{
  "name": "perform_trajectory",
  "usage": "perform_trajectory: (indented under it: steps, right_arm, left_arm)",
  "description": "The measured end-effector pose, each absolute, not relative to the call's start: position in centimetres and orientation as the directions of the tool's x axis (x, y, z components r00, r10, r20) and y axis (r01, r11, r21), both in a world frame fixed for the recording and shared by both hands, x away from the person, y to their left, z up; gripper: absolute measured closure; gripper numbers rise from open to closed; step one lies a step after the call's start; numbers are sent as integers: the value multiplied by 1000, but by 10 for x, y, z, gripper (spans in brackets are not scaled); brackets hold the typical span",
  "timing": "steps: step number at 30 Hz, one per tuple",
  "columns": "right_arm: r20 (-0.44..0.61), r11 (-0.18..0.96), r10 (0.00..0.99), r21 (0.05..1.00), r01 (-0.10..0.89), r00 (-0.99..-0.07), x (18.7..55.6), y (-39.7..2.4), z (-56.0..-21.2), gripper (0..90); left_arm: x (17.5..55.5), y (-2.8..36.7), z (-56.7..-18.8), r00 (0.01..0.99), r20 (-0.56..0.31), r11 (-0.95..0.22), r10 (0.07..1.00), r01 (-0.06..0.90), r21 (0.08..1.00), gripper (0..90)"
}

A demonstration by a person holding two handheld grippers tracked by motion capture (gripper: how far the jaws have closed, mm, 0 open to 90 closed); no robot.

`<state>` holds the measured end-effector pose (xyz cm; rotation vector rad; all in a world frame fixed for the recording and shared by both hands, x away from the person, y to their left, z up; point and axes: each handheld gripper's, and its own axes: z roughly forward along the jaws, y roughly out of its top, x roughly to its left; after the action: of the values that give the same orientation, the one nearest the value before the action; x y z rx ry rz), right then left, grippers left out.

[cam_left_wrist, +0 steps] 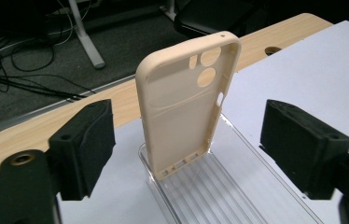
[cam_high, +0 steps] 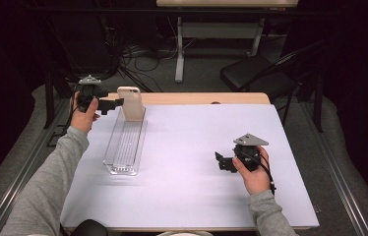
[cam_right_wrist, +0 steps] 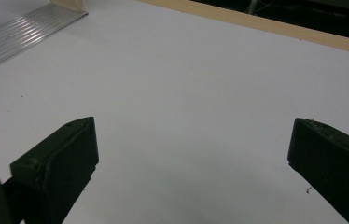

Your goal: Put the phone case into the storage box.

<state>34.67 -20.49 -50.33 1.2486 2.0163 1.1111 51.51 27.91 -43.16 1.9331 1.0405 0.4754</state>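
Standing upright at the far end of the clear tray [cam_high: 123, 147], the beige phone case [cam_left_wrist: 186, 107] sits between the left hand-held gripper [cam_left_wrist: 186, 149]'s wide-open jaws, untouched; that gripper's view reveals its camera cutouts. The right hand-held gripper [cam_right_wrist: 191, 163] gapes empty over the desk [cam_high: 197, 147].

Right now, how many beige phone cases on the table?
1. The beige rubbery phone case stands upright at the far end of the clear ribbed plastic tray, between the open left gripper's jaws, untouched.
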Motion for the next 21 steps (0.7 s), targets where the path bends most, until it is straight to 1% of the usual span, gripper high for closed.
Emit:
perform_trajectory:
  steps: [8, 21]
  right_arm:
    - [-6, 239, 898, 848, 474, -440, 346, -206, -503, 14]
    - [-11, 241, 897, 851, 467, -443, 347, -205, -500, 0]
  left_arm:
    - [514, 282, -430, 566, -71, -266, 821, 490, 830, 157]
    - [508, 281, -424, 575, -66, -273, 816, 483, 832, 155]
